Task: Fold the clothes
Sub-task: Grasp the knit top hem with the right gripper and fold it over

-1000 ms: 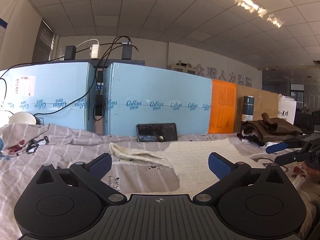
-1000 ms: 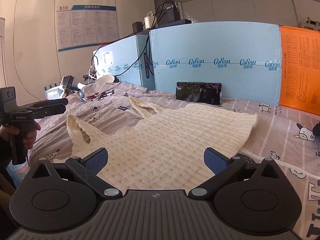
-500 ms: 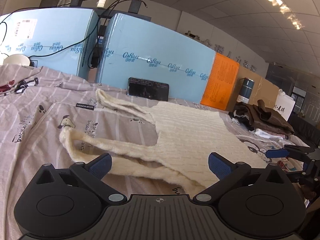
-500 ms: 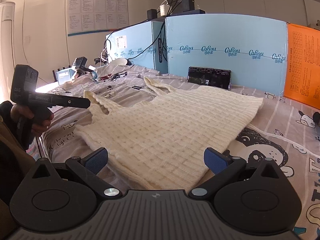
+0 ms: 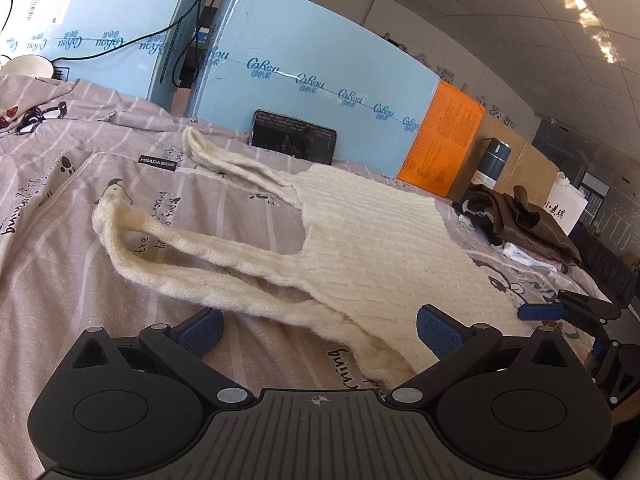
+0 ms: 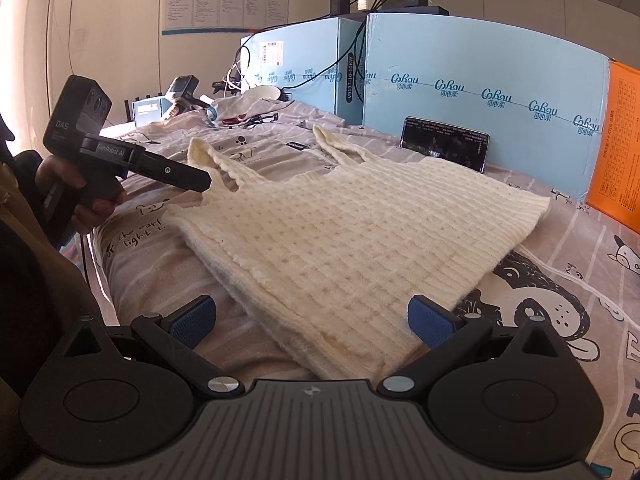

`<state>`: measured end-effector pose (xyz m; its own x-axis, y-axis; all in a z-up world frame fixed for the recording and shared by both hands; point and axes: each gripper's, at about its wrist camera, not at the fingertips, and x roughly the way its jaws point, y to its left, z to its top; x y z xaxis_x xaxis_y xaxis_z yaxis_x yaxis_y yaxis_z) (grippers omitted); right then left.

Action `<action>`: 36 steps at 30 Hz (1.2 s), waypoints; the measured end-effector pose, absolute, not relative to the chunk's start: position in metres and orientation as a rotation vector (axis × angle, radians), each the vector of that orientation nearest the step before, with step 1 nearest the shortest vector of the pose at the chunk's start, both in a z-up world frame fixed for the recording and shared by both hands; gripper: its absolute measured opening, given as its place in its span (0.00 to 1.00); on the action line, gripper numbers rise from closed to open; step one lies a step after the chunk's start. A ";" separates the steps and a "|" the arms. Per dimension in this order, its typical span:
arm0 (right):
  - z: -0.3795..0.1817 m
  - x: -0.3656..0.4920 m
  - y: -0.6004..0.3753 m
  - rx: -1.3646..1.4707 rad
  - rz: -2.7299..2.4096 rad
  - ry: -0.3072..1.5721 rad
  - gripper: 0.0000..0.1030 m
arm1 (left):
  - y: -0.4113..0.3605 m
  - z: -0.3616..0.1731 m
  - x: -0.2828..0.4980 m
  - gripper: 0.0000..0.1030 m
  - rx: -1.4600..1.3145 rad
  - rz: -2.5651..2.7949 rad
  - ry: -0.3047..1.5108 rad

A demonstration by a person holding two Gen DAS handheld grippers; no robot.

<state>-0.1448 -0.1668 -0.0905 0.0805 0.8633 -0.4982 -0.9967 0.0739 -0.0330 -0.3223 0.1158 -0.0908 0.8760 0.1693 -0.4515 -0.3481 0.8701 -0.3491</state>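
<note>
The cream knitted top (image 6: 360,232) lies flat on the printed bedsheet (image 6: 560,248) in front of the blue boxes (image 6: 480,96), with the left gripper (image 5: 318,326) spread near its straps, which only this view shows looped, and the right gripper (image 6: 312,316) spread at its hem.

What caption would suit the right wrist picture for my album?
Open right claw poised at the hem of a cream knitted top spread flat on a cartoon-print bedsheet.
</note>
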 end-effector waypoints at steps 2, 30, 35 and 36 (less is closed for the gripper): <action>-0.091 -0.145 -0.162 -0.459 1.426 0.373 1.00 | 0.117 -0.091 -0.323 1.00 -0.441 0.284 0.420; -0.040 -0.081 -0.104 -0.374 1.511 0.117 0.16 | 0.154 -0.056 -0.303 1.00 -0.408 0.457 0.131; -0.038 -0.056 -0.082 -0.364 1.466 0.139 0.15 | 0.158 -0.053 -0.299 1.00 -0.394 0.456 0.111; -0.039 -0.052 -0.079 -0.358 1.458 0.147 0.15 | 0.159 -0.054 -0.299 1.00 -0.399 0.455 0.108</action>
